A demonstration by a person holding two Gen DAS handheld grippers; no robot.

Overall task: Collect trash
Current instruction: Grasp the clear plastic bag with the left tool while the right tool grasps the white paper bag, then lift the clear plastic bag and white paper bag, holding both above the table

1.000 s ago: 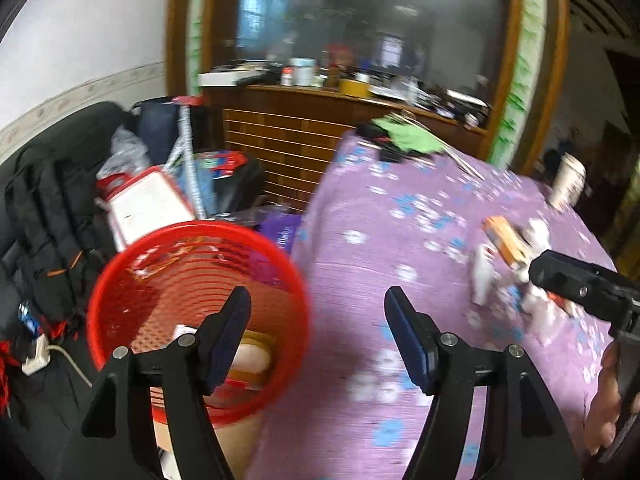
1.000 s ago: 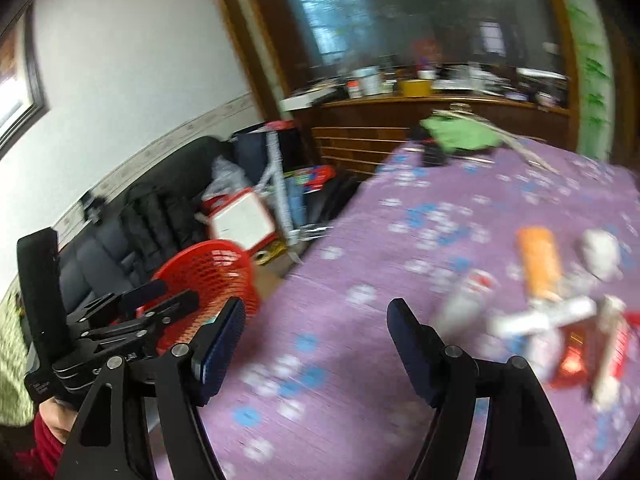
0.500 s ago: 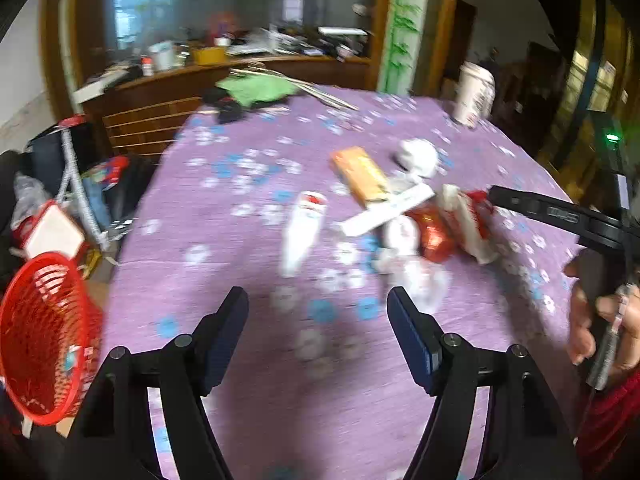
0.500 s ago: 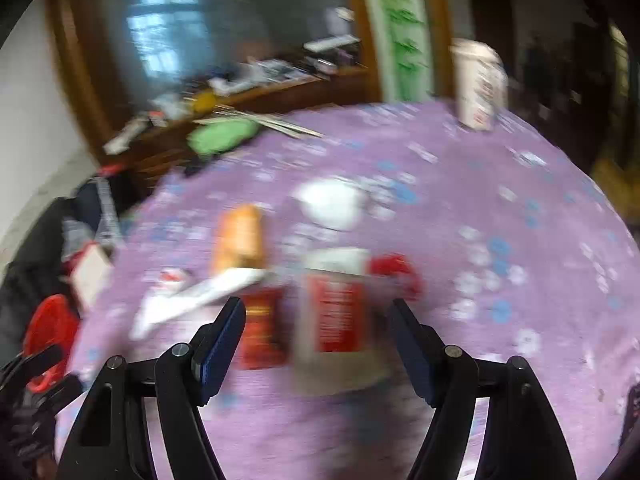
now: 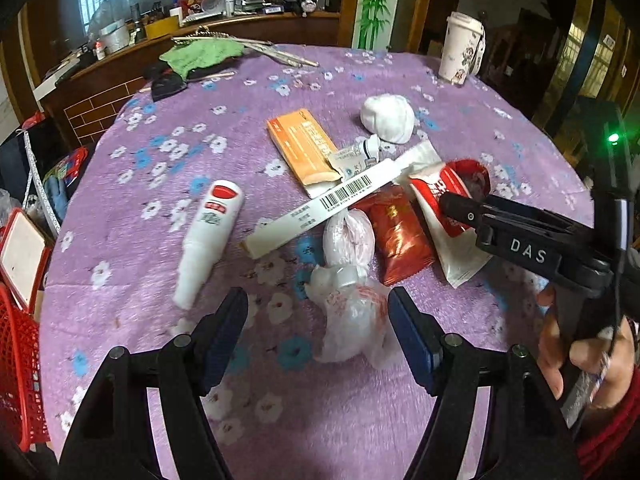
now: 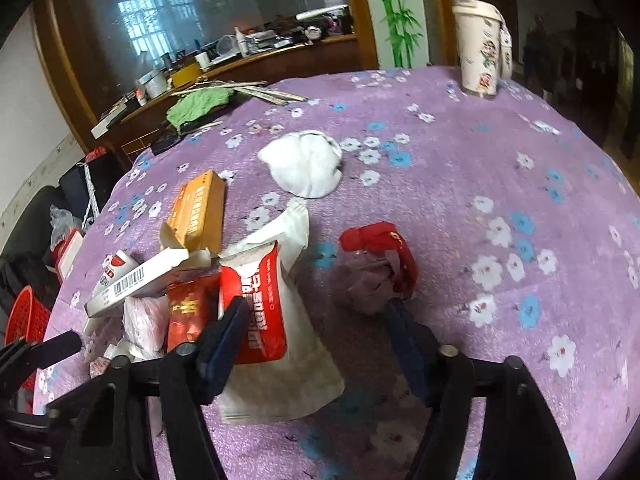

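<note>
Trash lies in a pile on the purple flowered tablecloth (image 5: pixel 208 128). My left gripper (image 5: pixel 318 312) is open, with a crumpled white plastic bag (image 5: pixel 348 296) between its fingertips. Around it lie a white bottle (image 5: pixel 208 236), a long white box (image 5: pixel 332 200), an orange box (image 5: pixel 304 148), a red packet (image 5: pixel 396 236) and a white wad (image 5: pixel 388 118). My right gripper (image 6: pixel 316 320) is open over a red-and-white pouch (image 6: pixel 272 320), beside a crumpled red wrapper (image 6: pixel 380 268). It also shows in the left wrist view (image 5: pixel 480 216). The red basket (image 5: pixel 16 360) stands off the table's left edge.
A paper cup (image 6: pixel 478 48) stands at the table's far edge. A green cloth (image 5: pixel 200 54) and sticks lie at the far left. A wooden counter (image 5: pixel 240 28) with clutter stands behind. Bags and boxes crowd the floor to the left (image 5: pixel 24 248).
Both grippers have swung from the red basket side to the right, over the table, and now hover close over the trash pile. Both stay open and empty.
</note>
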